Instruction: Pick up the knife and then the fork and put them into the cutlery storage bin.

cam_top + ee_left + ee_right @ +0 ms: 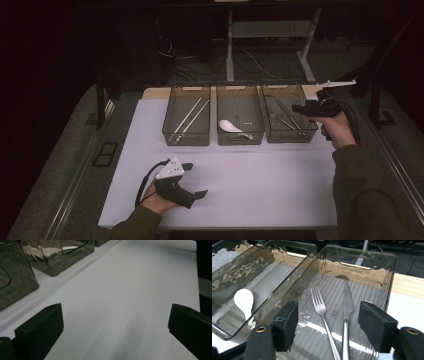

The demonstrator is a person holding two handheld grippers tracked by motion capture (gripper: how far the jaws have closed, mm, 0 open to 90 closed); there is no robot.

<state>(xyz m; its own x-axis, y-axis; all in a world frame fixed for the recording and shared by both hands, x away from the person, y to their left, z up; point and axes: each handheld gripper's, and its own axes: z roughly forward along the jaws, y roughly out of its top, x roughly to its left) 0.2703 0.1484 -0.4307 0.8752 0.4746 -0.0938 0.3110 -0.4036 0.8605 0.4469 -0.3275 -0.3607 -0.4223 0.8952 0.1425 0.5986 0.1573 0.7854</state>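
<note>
Three smoky clear bins stand in a row at the back of the white table [260, 185]. The left bin [186, 143] holds chopsticks [189, 118]. A white spoon [229, 125] lies in the middle bin [240, 143]. The right bin [290, 140] holds a metal fork [321, 311] and knife [347, 306]. My right gripper [299, 109] hovers over the right bin's near right side; in its own view the right gripper [329, 315] is open above the fork and knife. My left gripper [196, 179] rests low at the front left, and the left gripper [115, 317] stands open over bare table.
Beyond the table are desk legs [230, 45] and cables on a dark floor. The bins' near walls [57, 260] rise to the left of my left gripper. A wide stretch of white table lies between the bins and the front edge.
</note>
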